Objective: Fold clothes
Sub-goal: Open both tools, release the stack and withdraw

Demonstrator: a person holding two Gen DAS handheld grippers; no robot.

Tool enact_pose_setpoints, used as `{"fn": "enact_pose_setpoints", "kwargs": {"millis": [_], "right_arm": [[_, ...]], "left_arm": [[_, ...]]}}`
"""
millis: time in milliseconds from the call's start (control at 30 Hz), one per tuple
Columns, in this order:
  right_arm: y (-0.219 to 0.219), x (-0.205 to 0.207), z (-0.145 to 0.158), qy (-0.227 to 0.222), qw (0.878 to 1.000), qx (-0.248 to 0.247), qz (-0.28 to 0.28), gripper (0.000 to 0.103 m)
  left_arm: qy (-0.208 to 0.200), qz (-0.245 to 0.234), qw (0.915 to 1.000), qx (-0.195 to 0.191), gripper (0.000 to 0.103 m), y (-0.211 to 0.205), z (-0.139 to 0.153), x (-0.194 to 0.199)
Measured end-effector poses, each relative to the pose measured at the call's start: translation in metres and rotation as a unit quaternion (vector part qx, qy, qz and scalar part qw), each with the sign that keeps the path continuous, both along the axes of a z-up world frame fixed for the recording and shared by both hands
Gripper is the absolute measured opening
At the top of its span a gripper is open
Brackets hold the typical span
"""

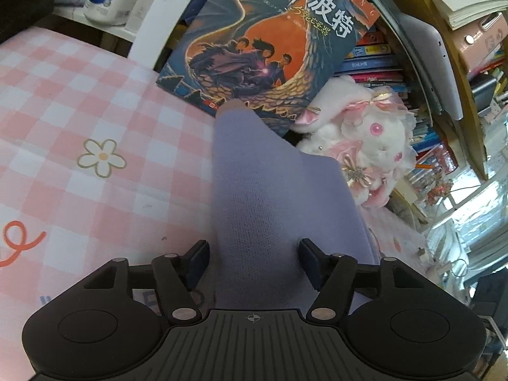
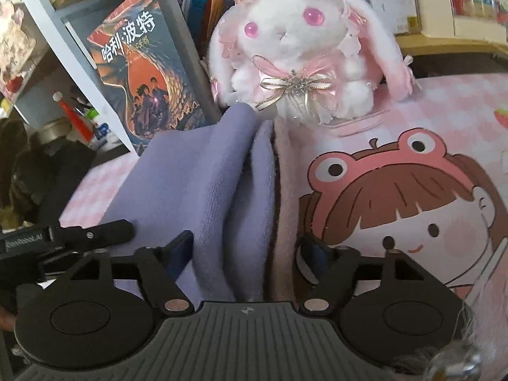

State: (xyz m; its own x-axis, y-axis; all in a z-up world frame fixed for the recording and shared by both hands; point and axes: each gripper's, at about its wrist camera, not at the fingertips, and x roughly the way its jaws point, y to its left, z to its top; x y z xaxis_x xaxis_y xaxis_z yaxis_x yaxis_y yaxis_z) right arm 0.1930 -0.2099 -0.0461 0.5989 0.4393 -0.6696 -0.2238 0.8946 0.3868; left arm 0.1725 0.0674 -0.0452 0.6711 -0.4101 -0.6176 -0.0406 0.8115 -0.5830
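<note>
Lilac knit garment (image 2: 203, 190) bunched in folds, pink lining.

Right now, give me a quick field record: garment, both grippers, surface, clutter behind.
garment: lilac knit garment, folds bunched, a pinkish layer along one side
left gripper: open, garment between its fingers
right gripper: open, straddling the folds
surface: pink checked cover
behind: book leaning upright, plush rabbit beside it
</note>
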Motion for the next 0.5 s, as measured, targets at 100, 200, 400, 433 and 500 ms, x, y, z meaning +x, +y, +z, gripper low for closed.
{"fn": "enact_pose_setpoints", "kwargs": {"millis": [100, 200, 400, 433, 500], "right_arm": [[-0.001, -0.005, 0.006, 0.001, 1.000, -0.011, -0.008, 0.078], [-0.008, -0.016, 0.016, -0.010, 1.000, -0.007, -0.027, 0.079], [-0.011, -0.059, 0.041, -0.063, 0.996, -0.034, -0.058, 0.084], [-0.011, -0.067, 0.043, -0.071, 0.995, -0.043, -0.060, 0.085], [-0.006, -0.081, 0.043, -0.078, 0.993, -0.065, -0.057, 0.087]], "left_arm": [[0.000, 0.012, 0.9999, 0.010, 0.066, 0.000, 0.007, -0.009], [-0.010, 0.021, 0.9993, 0.028, 0.066, -0.001, 0.018, -0.026], [-0.031, 0.042, 0.9945, 0.091, 0.086, -0.009, 0.036, -0.069], [-0.023, 0.047, 0.9938, 0.099, 0.086, -0.011, 0.036, -0.076], [-0.005, 0.050, 0.9933, 0.104, 0.086, -0.013, 0.033, -0.087]]}}
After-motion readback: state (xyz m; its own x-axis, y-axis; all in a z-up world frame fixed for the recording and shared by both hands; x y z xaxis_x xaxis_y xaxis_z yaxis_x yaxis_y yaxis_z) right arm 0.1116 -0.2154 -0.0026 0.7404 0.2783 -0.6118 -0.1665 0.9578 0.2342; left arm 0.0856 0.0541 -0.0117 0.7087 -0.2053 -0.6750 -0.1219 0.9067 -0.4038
